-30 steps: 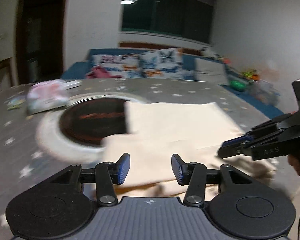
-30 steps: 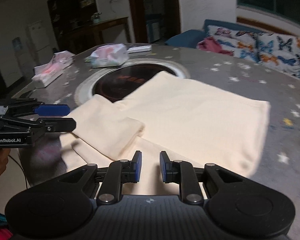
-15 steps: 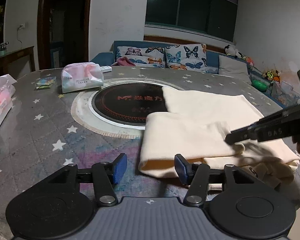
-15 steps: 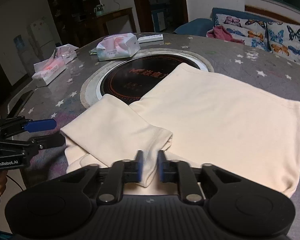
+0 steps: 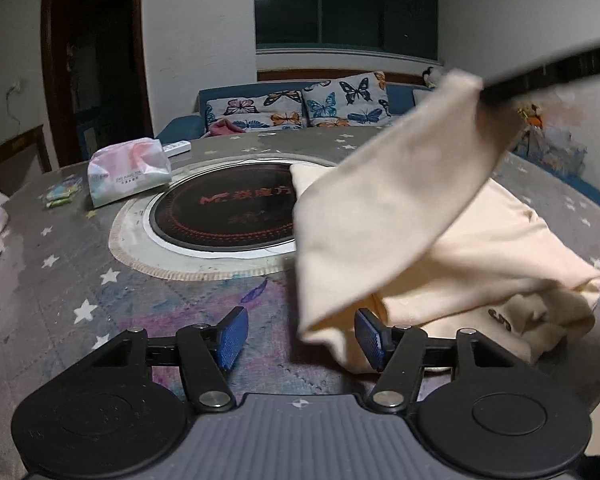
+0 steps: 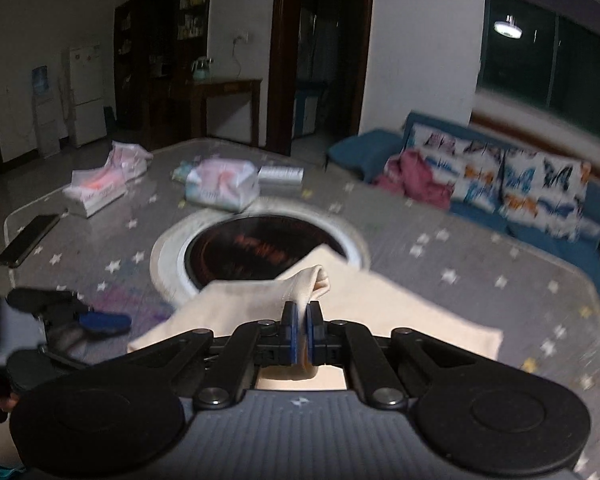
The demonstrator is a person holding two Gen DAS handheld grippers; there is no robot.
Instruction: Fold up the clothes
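My right gripper (image 6: 301, 330) has its blue-padded fingers (image 6: 288, 332) closed tight on a fold of the cream-coloured cotton garment (image 5: 384, 216), with cloth pinched between the pads and bunched just beyond them. In the left wrist view that pinched sleeve hangs raised above the table, stretching from the upper right down to a loose corner near my left gripper (image 5: 300, 338).

My left gripper is about half open and its jaws are opening. The hanging corner of the garment sits between the blue fingers (image 5: 231, 336), near the right-hand one; the pads do not press on it.

The rest of the garment lies crumpled on the grey star-patterned table (image 5: 72, 280), overlapping the right edge of the round black induction cooktop (image 5: 224, 210) set in the table centre. A soft pink-and-white tissue pack (image 5: 128, 170) lies on the table beyond the cooktop, well apart from the garment.
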